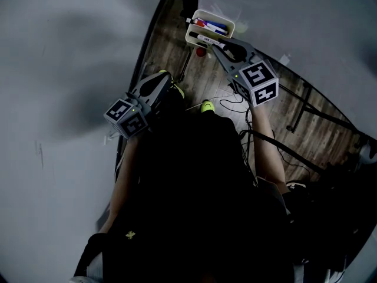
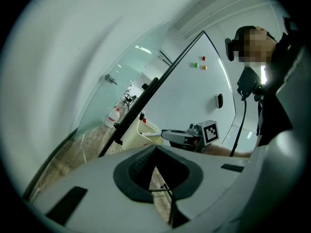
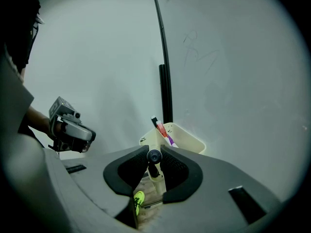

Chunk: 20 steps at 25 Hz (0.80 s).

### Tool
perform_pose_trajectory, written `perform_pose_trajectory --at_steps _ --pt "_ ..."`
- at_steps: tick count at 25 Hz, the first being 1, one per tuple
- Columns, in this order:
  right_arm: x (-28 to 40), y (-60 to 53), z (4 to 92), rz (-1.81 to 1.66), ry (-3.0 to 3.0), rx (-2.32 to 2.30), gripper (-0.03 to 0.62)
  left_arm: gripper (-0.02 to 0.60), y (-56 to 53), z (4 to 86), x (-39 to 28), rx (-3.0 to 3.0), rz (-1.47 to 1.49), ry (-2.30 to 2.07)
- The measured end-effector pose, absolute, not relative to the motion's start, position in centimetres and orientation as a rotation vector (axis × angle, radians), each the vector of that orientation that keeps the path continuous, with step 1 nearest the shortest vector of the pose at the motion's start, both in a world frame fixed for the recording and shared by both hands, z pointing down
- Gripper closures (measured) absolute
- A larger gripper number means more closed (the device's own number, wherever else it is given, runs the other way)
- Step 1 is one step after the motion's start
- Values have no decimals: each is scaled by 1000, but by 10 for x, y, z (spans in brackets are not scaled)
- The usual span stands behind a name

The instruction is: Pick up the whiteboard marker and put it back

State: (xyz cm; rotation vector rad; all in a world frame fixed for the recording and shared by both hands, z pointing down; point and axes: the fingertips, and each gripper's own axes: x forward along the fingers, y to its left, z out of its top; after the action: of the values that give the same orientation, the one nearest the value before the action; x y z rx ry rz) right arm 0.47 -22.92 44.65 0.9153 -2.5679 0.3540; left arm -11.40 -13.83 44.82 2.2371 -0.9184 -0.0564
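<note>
My right gripper (image 1: pixel 215 45) (image 3: pixel 154 160) is shut on a whiteboard marker (image 1: pixel 207 38) (image 3: pixel 154 156); its round dark end sits between the pads. The marker's white barrel lies over the near rim of a cream marker bin (image 1: pixel 232 27) (image 3: pixel 187 139) fixed at the whiteboard's (image 1: pixel 70 69) (image 3: pixel 233 81) edge. Red, purple and black markers (image 3: pixel 161 128) stand in that bin. In the left gripper view the right gripper (image 2: pixel 167 134) holds the marker (image 2: pixel 152 134) level at the bin (image 2: pixel 138 135). My left gripper (image 1: pixel 160 81) (image 2: pixel 155 152) hangs lower left, shut, with nothing in it.
Wood floor (image 1: pixel 203 78) lies below, with black cables (image 1: pixel 277 146) and a black stand leg (image 1: pixel 300 108). A person's yellow-green shoe (image 1: pixel 207 106) shows on it. The whiteboard's dark frame (image 3: pixel 165 76) runs up past the bin. Small magnets (image 2: pixel 200 63) dot a far board.
</note>
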Motion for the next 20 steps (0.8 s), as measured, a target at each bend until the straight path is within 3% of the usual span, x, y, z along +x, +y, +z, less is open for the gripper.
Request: perform_pose_trajectory --at_steps 20 --pt "-8 -233 459 297 -2517 861 522 563 -141 450 -113 2236 -57 -906"
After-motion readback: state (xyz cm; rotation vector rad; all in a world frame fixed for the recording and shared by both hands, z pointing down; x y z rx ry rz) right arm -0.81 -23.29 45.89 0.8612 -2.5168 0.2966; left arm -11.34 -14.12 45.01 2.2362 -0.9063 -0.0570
